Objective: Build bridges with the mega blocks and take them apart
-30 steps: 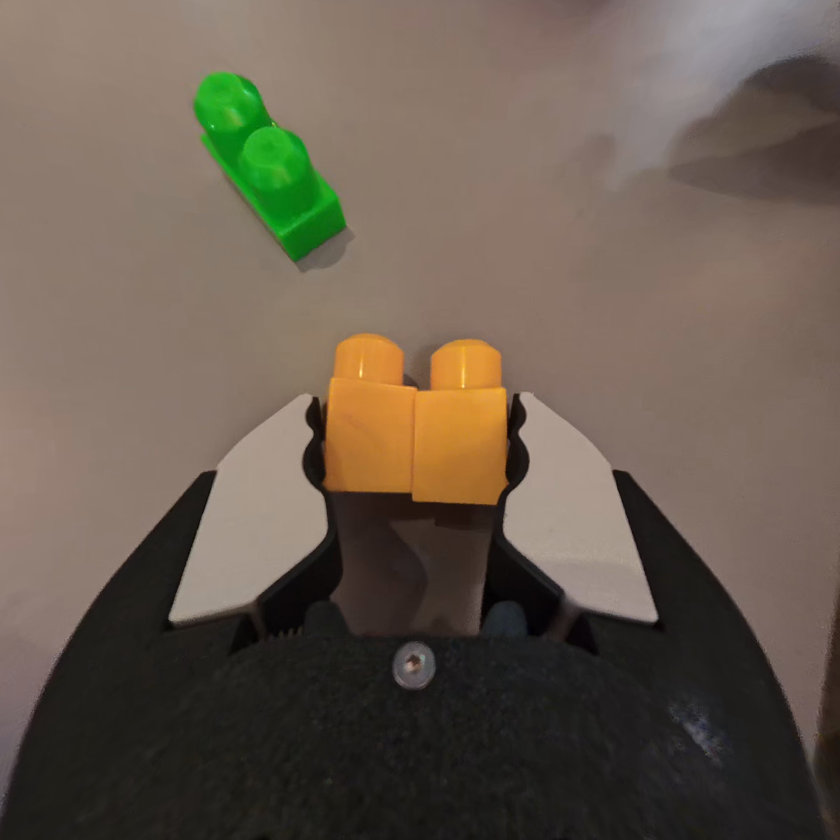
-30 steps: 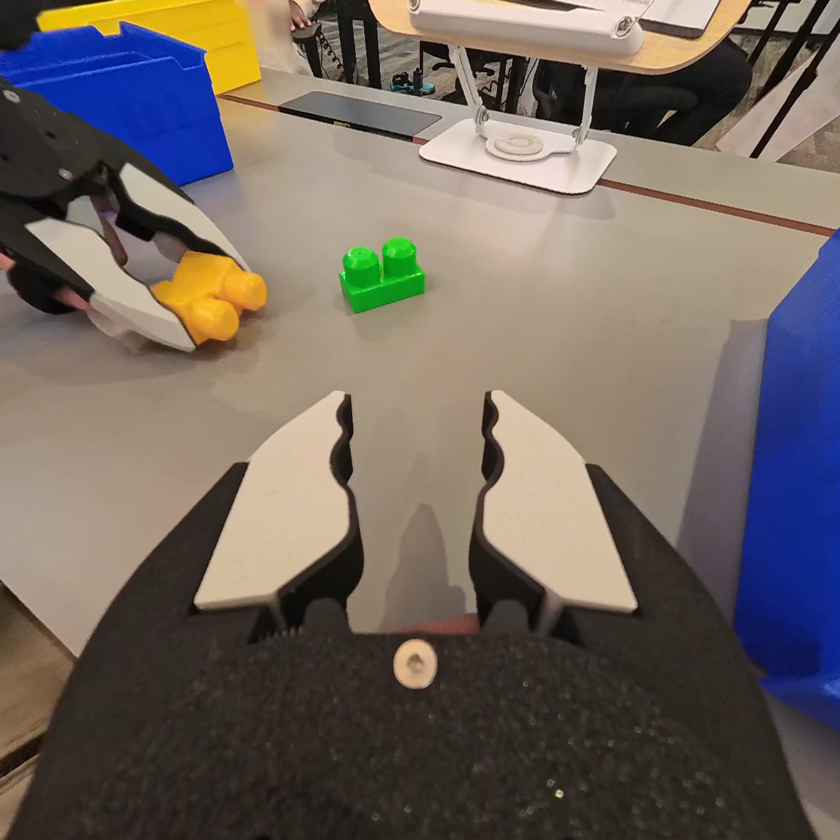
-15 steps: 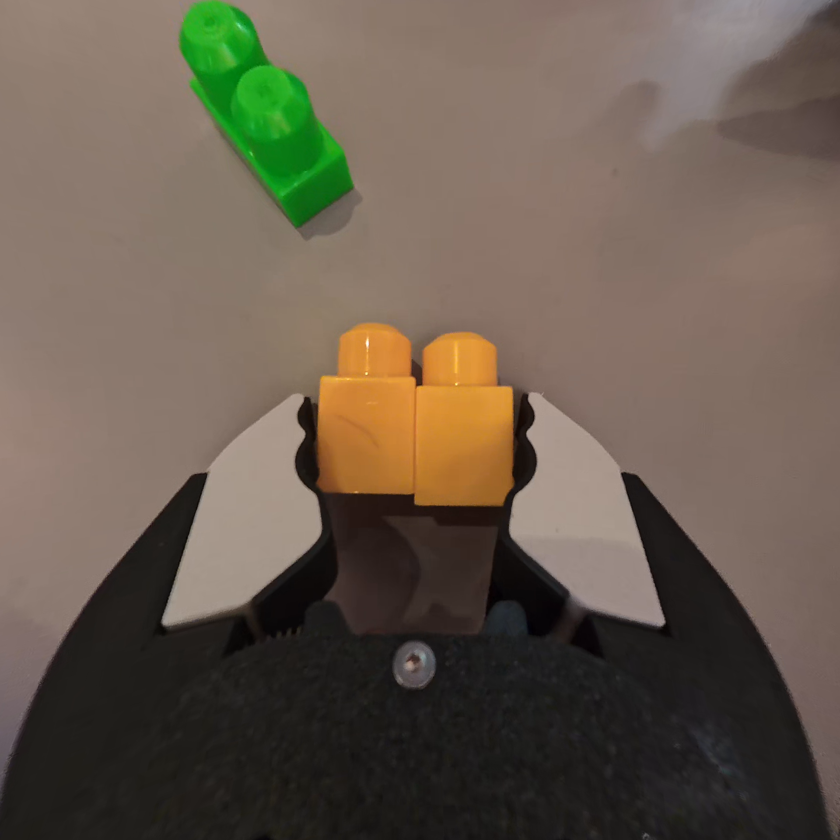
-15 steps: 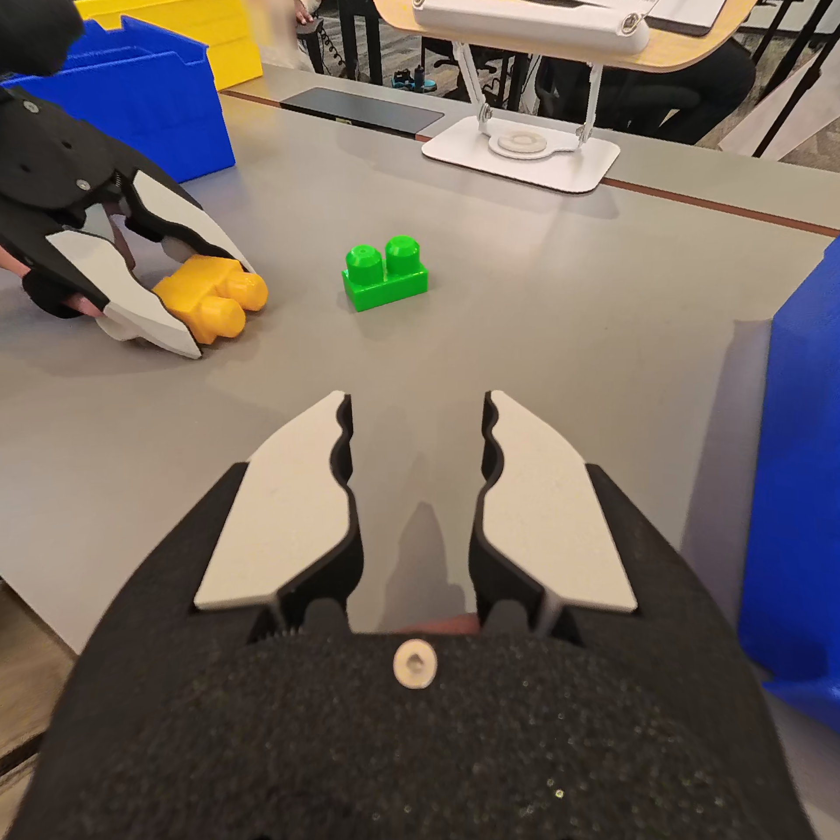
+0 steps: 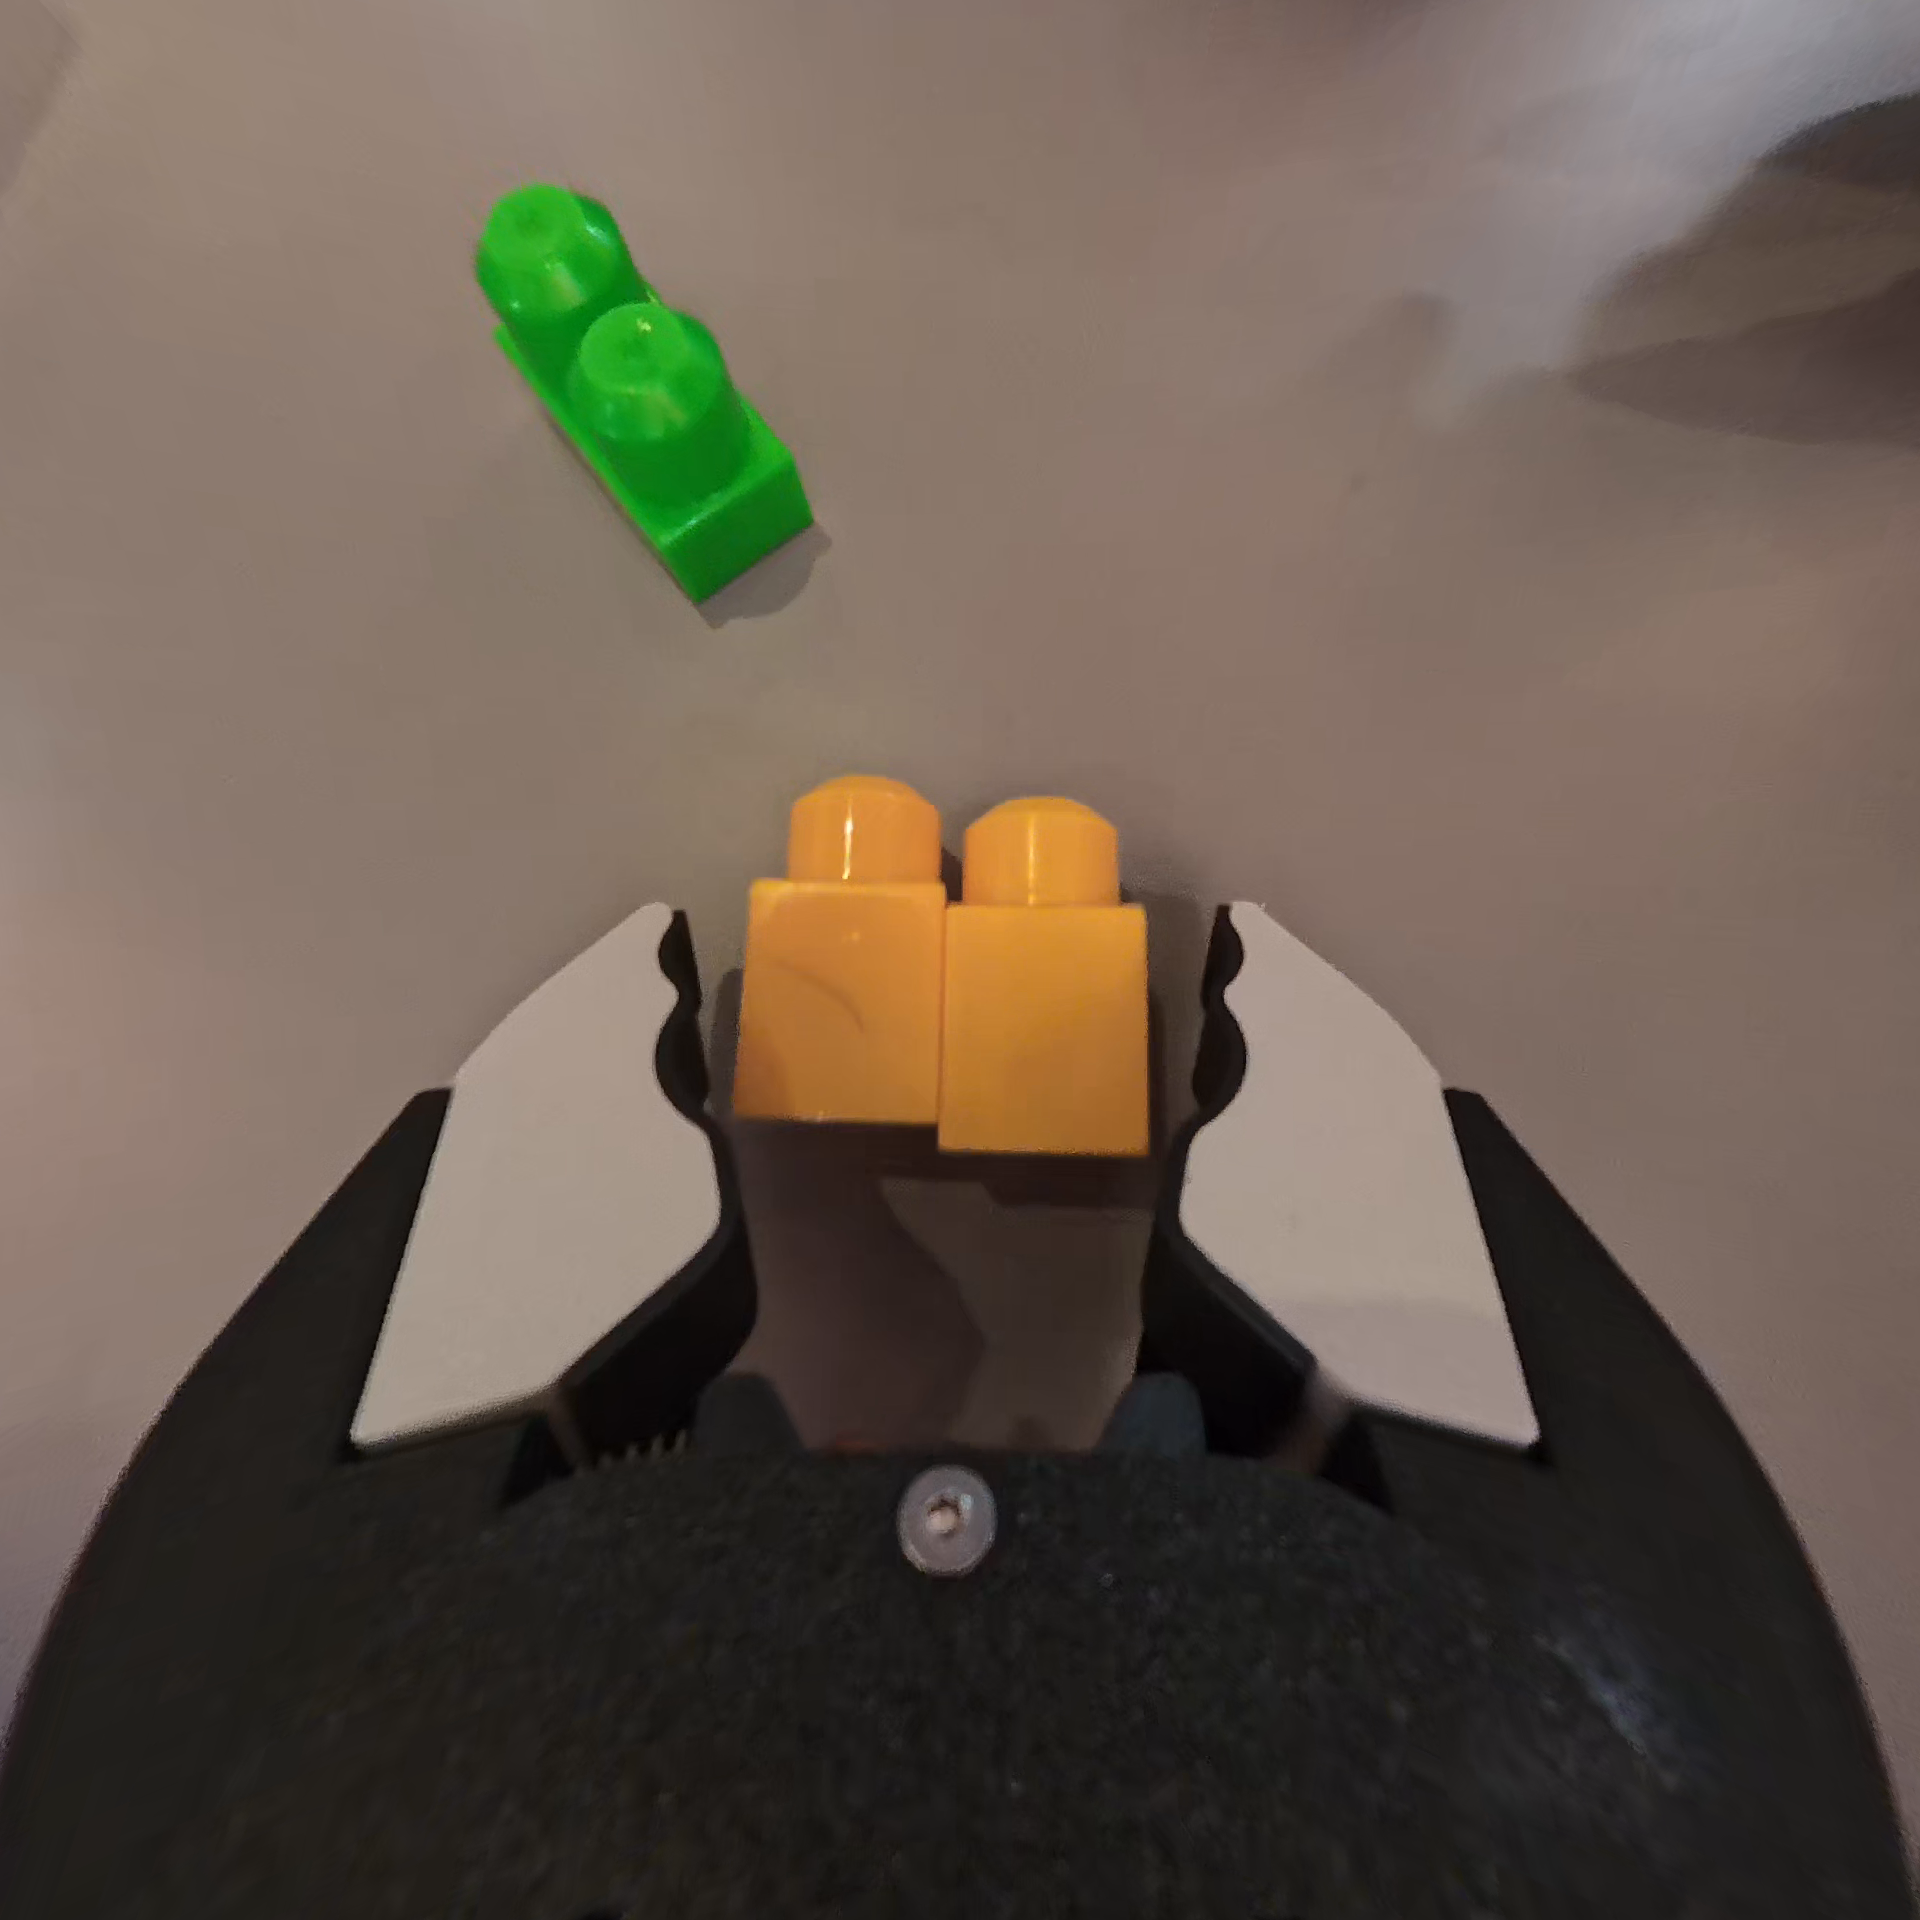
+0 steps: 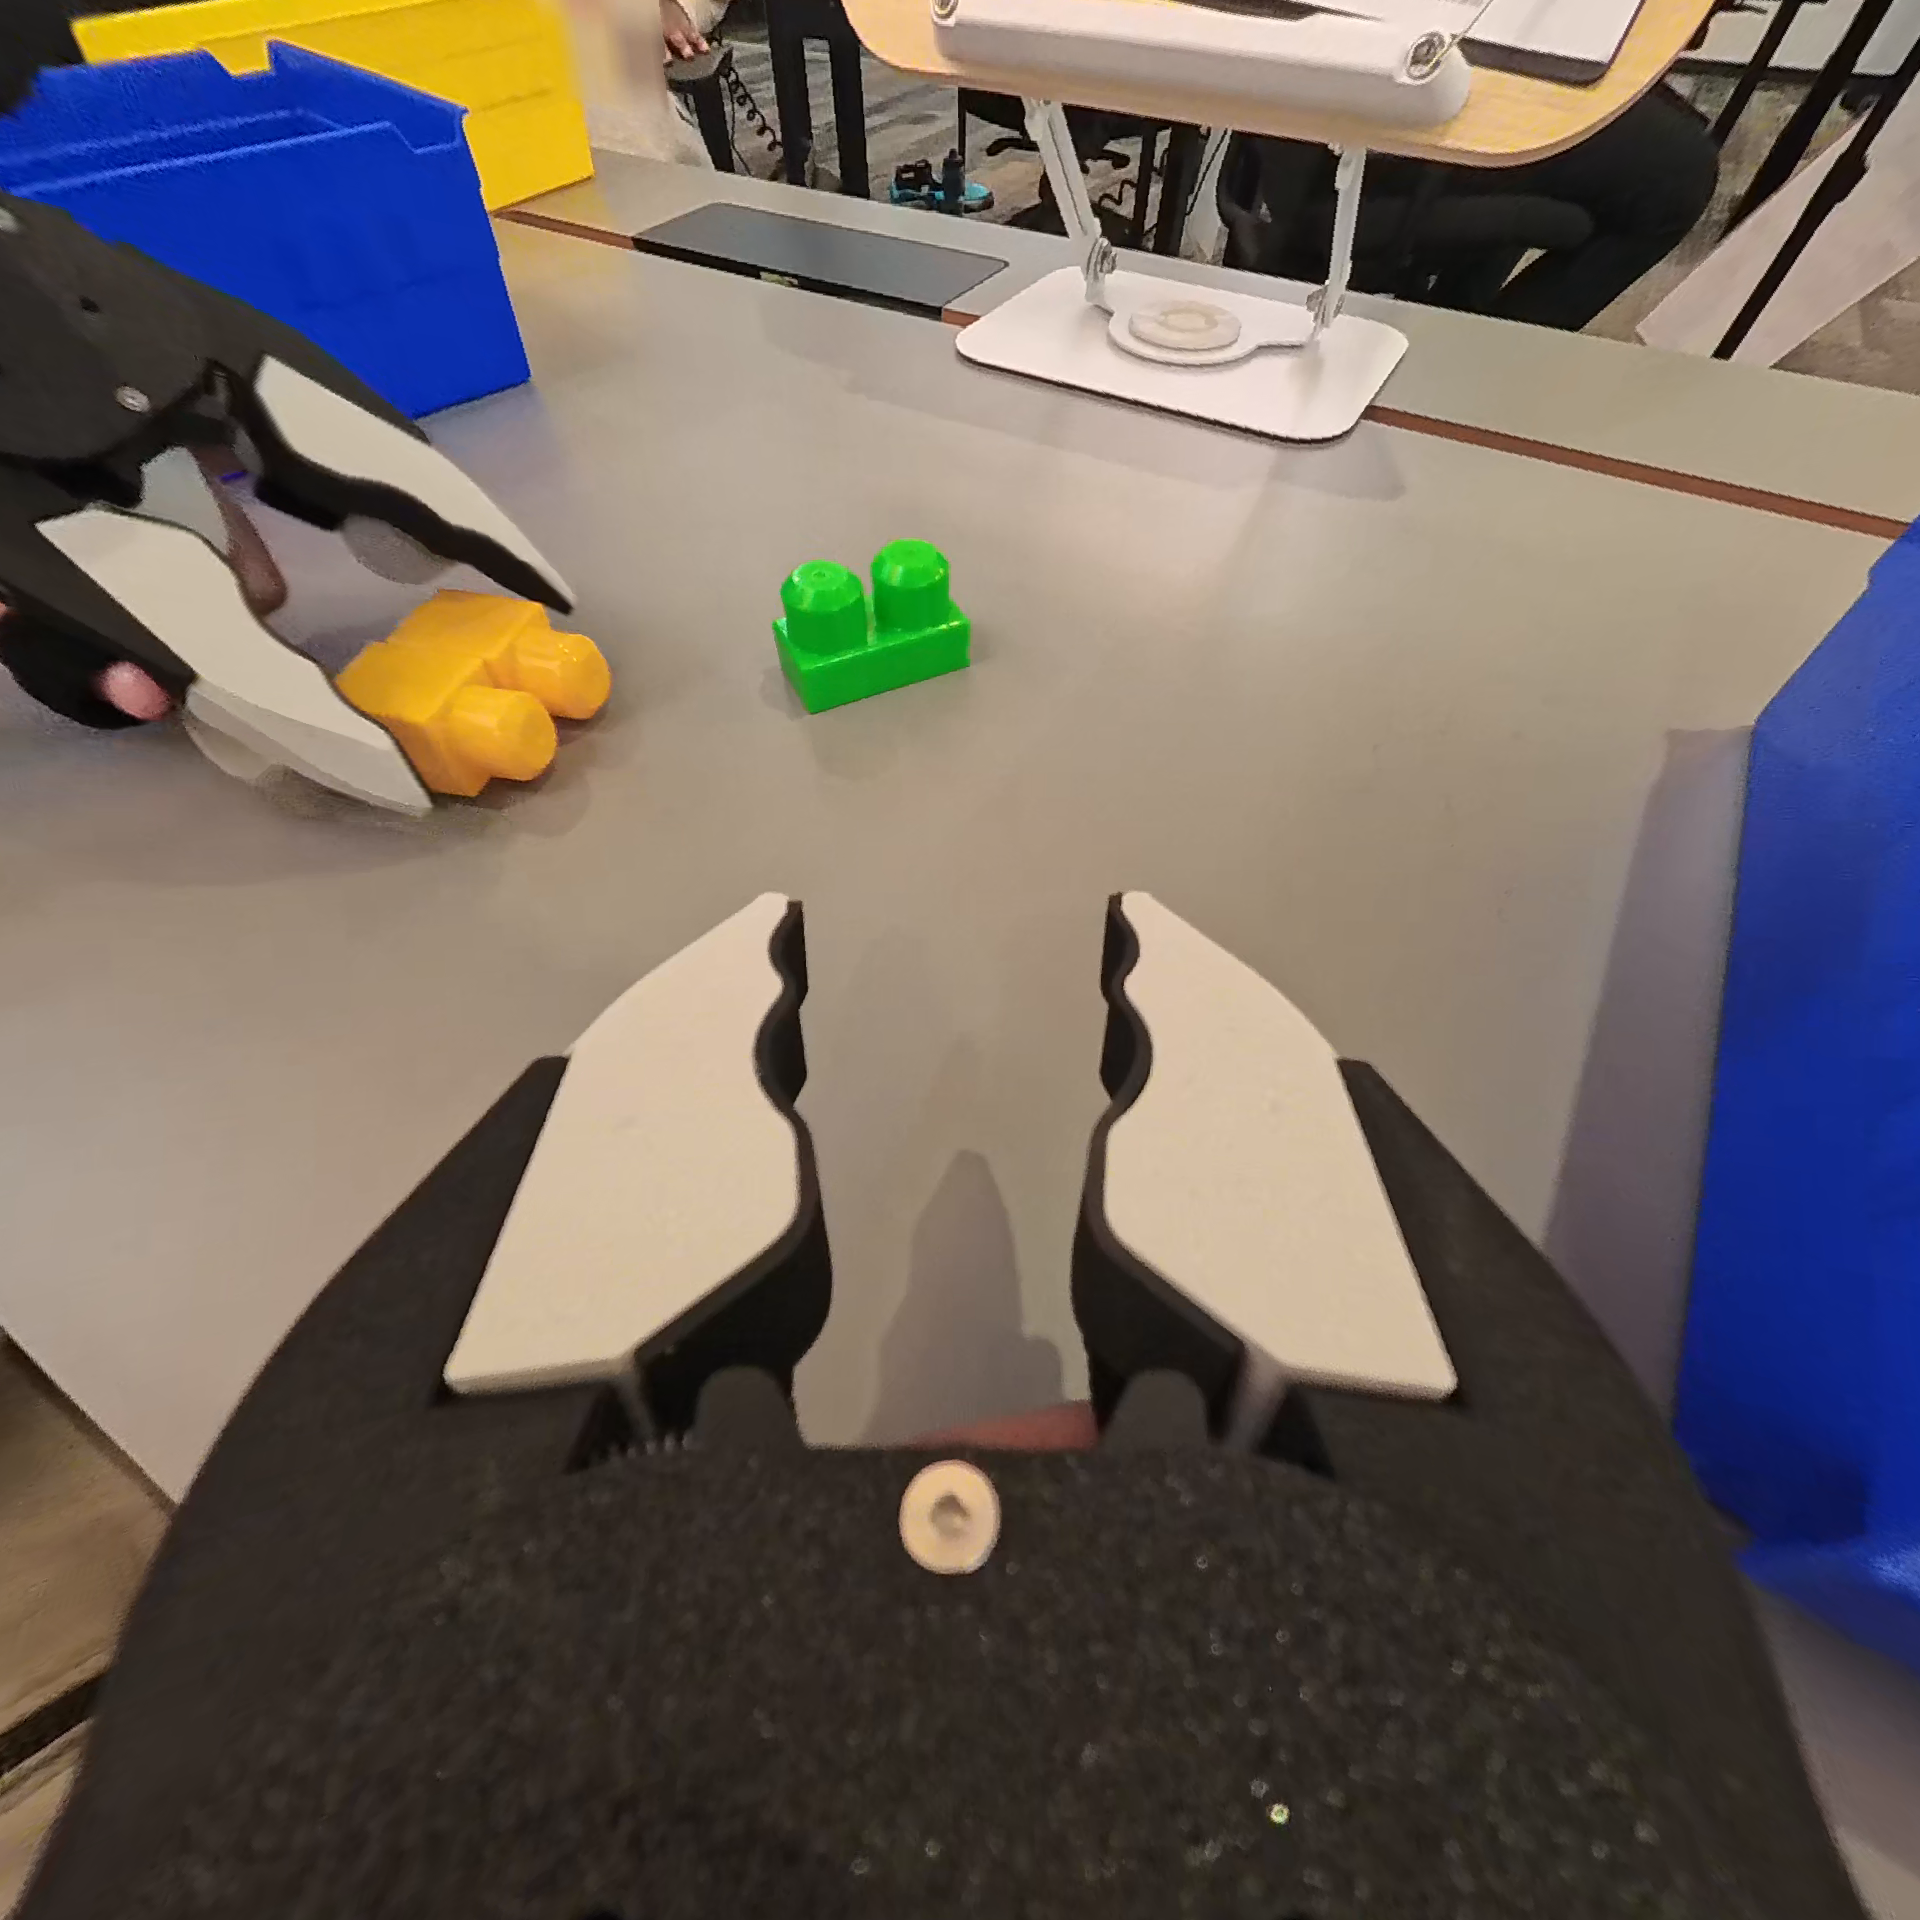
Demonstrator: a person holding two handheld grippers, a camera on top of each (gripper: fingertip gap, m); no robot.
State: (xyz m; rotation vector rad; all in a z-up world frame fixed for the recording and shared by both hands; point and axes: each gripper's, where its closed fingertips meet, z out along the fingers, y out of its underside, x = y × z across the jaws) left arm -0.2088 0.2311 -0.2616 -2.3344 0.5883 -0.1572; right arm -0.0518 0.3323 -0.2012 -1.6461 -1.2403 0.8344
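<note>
Orange mega blocks (image 5: 940, 1013), two single-stud pieces side by side, lying on the grey bench (image 5: 1351, 675) with studs pointing away from the left tongs (image 5: 945, 1023). Left tongs spread just wider than the pair, a thin gap showing at each side in the left wrist view; no grip on them. Seen from the right wrist view, same orange mega blocks (image 6: 473, 691) resting on the bench (image 6: 1299, 779) between the tips of the left tongs (image 6: 462, 707), gloved hand (image 6: 88, 681) behind. Green two-stud mega block (image 5: 644, 400) upright on the bench, near but apart from the orange pair, ahead and to the left. In the right wrist view, green two-stud mega block (image 6: 871, 627) standing alone mid-bench. Right tongs (image 6: 954, 1023) open at a moderate width, empty, above bare bench, well short of either block. Blue bin (image 6: 301, 208) at far left, another blue bin (image 6: 1829, 1091) at right edge, yellow bin (image 6: 457, 73) behind, white stand base (image 6: 1179, 348) at the far side.
</note>
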